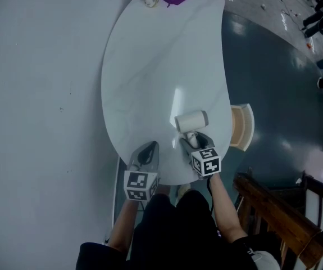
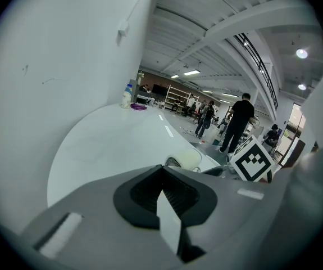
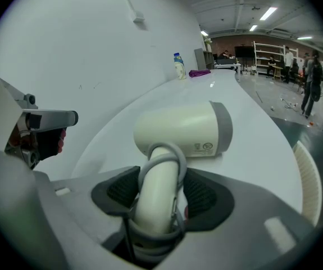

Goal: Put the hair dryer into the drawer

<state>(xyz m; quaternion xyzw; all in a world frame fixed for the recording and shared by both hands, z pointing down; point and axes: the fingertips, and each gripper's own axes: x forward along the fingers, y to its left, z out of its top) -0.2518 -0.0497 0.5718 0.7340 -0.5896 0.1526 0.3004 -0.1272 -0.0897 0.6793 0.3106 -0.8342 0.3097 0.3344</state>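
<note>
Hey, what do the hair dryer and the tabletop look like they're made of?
The hair dryer is probably plastic: a smooth cream body with a soft satin sheen and a grey ring at one end. The table has a glossy white top with faint grey veining and sharp light reflections. It could be marble, sintered stone or an imitation laminate; the look leaves that open.

Hair dryer (image 3: pixel 183 129) handle (base) hidden inside tongs (image 3: pixel 159 192).
</note>
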